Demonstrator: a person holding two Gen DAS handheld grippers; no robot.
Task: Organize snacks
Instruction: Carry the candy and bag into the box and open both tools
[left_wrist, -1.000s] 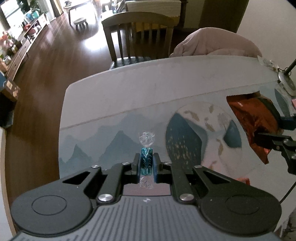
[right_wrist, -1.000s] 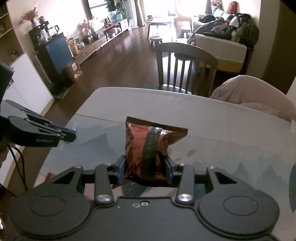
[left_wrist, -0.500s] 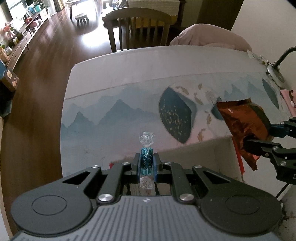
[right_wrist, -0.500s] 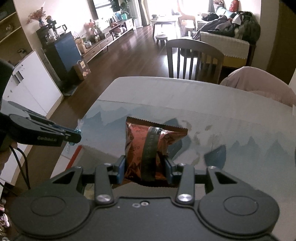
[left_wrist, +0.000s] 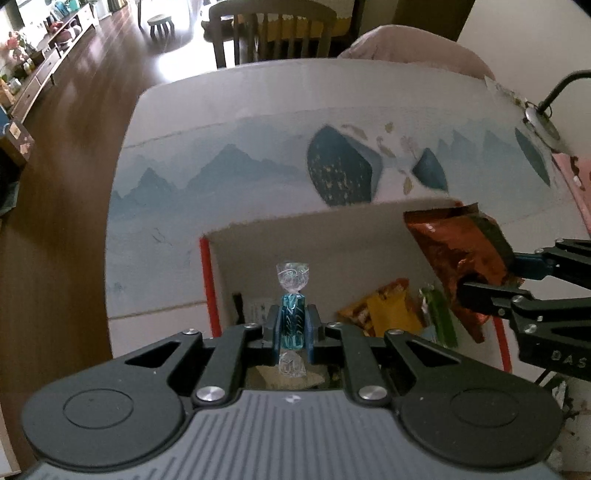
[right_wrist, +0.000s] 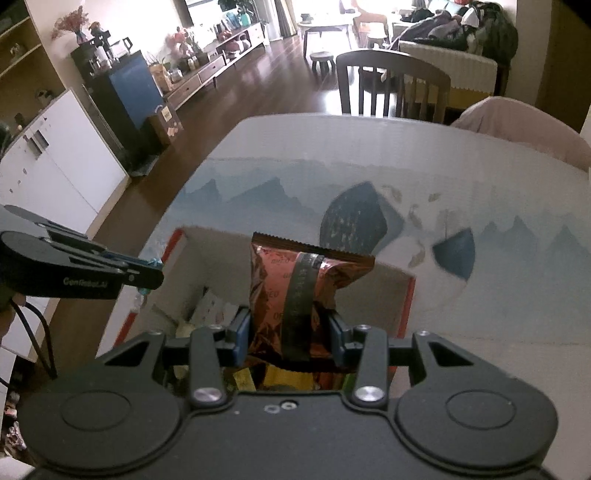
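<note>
Left wrist view: camera sits behind left gripper (left_wrist: 291, 328), looks steeply down along fingers, close above open box (left_wrist: 314, 236) on table (left_wrist: 221, 107); right gripper (left_wrist: 491, 280) enters from right edge.

Right wrist view: camera behind right gripper (right_wrist: 288, 328), tilted down less steeply, room beyond visible; left gripper (right_wrist: 147, 273) enters from left edge.

Shared: box, patterned table mat (right_wrist: 480, 236), wooden chair (right_wrist: 391, 85) at far table edge.

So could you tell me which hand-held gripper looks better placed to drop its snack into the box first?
Probably the left hand-held gripper: its candy hangs over the open box, while the right's brown packet sits nearer the far rim.
</note>
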